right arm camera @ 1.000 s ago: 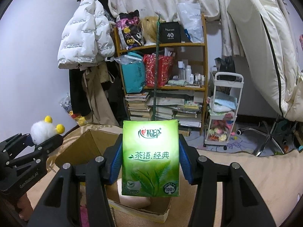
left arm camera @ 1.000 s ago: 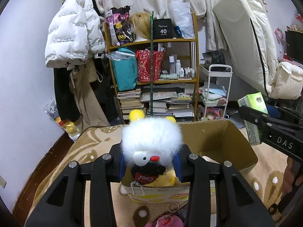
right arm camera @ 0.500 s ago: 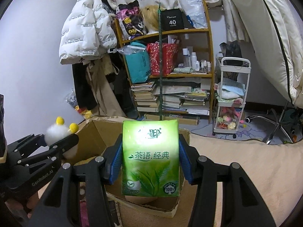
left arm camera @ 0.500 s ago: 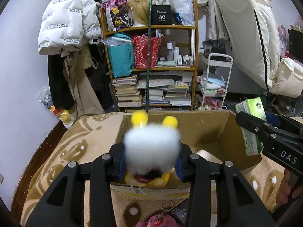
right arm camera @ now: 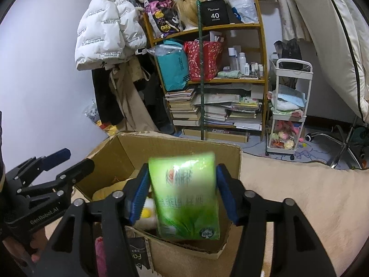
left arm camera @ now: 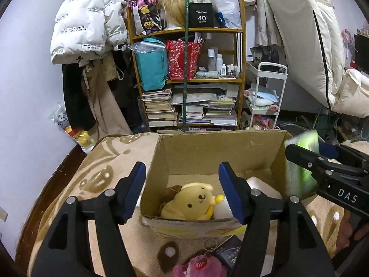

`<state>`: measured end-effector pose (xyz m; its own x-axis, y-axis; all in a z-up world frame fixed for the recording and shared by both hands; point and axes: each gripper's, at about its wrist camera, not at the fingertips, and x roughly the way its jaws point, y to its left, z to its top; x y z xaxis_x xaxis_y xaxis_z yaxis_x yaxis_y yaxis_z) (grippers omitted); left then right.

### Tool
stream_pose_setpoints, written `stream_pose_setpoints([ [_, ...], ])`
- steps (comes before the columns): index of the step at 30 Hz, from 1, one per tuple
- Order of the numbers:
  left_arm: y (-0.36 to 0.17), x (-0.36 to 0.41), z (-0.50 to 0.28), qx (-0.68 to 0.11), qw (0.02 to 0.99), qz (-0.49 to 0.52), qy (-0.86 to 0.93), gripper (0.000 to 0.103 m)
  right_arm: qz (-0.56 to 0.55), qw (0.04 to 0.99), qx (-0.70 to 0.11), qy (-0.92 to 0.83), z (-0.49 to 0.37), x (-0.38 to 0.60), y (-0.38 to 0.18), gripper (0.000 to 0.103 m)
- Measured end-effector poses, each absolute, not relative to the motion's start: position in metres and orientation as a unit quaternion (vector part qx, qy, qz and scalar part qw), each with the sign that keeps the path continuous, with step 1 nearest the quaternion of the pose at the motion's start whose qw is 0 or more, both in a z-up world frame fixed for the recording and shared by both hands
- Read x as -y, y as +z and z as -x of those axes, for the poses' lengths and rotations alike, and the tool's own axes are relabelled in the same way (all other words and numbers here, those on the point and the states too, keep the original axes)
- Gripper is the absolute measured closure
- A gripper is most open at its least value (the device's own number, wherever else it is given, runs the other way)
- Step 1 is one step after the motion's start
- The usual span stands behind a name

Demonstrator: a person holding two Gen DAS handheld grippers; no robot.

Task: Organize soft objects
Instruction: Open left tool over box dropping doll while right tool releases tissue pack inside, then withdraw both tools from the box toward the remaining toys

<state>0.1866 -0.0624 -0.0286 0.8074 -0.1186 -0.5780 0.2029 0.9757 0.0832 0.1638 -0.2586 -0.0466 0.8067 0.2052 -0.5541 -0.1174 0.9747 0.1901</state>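
- Tan fleece blanket (left arm camera: pixel 101 161), one, patterned with brown shapes, covers the surface under everything.
- One open cardboard box (left arm camera: pixel 207 152) sits on the blanket with its flaps up.
- One left gripper (left arm camera: pixel 182 191) angles down over the box's near wall; its jaws have just been opening and now stand wide apart with nothing between them.
- One right gripper (right arm camera: pixel 182 196) tilts down over the same box; its jaws have just been opening, and the pack between them is blurred, tilted, with a gap at each blue pad, so it looks released.
- One green tissue pack (right arm camera: pixel 186 198) hangs above the box's right part.
- One yellow plush dog (left arm camera: pixel 191 203) lies inside the box against the near wall.
- One pink strawberry plush (left arm camera: pixel 198 265) lies on the blanket outside the box, near the left gripper's base.
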Motion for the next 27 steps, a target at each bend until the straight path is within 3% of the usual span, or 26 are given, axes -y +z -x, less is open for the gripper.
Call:
stream_pose_setpoints([
  [3,-0.026,0.059,-0.183,-0.294,0.950,-0.072,-0.081,0.032,-0.075,0.950,-0.291,0.087,-0.162,0.259,-0.045,0.026],
  [10,-0.020,0.043,-0.173,-0.305,0.947,-0.067,-0.073,0.026,-0.087,0.952,-0.281,0.083,-0.150,0.263,-0.038,0.015],
  [15,-0.014,0.030,-0.158,-0.305,0.948,-0.066,-0.059,0.016,-0.080,0.954,-0.276,0.083,-0.136,0.261,-0.028,0.011],
  [18,-0.011,0.021,-0.149,-0.314,0.946,-0.058,-0.057,0.010,-0.080,0.956,-0.270,0.081,-0.125,0.259,-0.021,0.000],
  [27,0.001,-0.001,-0.117,-0.317,0.946,-0.058,-0.036,0.008,-0.070,0.958,-0.269,0.078,-0.094,0.250,-0.009,0.000],
])
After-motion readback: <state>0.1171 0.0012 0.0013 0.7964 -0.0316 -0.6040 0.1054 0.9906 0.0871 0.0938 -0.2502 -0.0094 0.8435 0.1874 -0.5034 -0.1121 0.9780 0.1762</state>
